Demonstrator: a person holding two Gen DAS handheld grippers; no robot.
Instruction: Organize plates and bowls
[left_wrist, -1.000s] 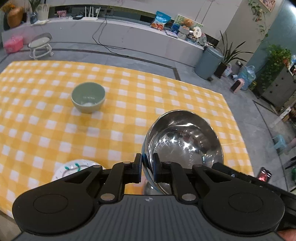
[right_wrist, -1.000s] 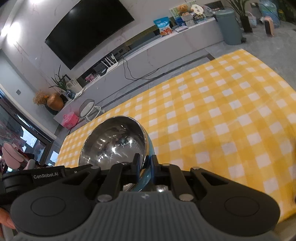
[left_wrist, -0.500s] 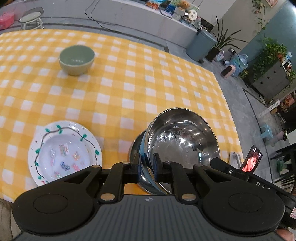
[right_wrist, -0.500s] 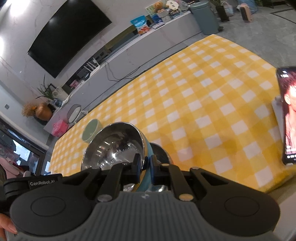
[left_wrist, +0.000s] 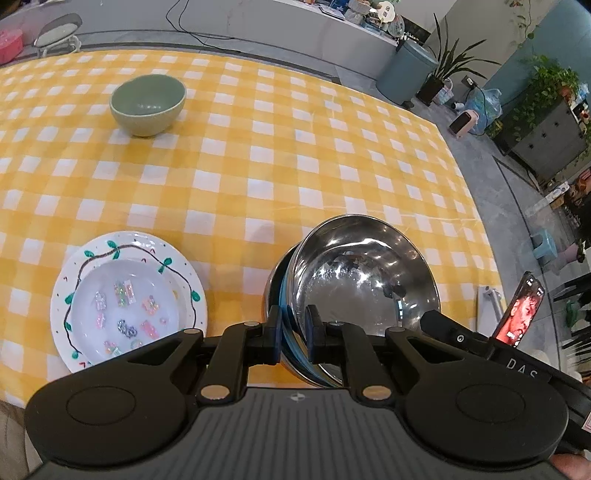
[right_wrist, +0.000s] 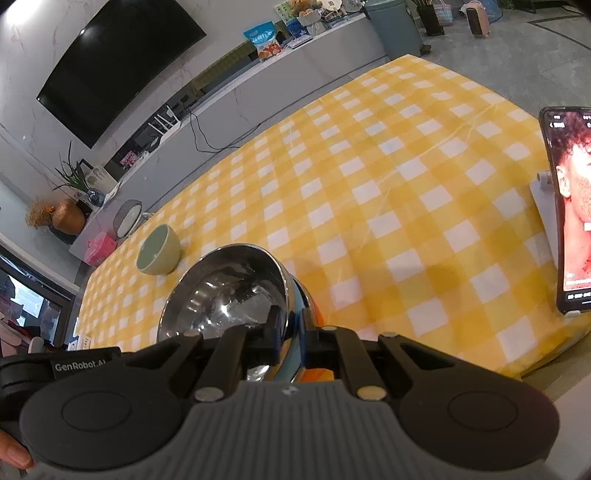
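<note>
Yellow-checked surface (left_wrist: 258, 177) now lies close beneath the steel bowl (left_wrist: 365, 280), which both grippers have lowered onto a second steel bowl (left_wrist: 275, 284) near its front edge. Left gripper (left_wrist: 294, 332) and right gripper (right_wrist: 287, 334) clamp opposite rims. Nesting looks nearly done; plate (left_wrist: 129, 299) sits left, green bowl (left_wrist: 147, 103) far left.
</note>
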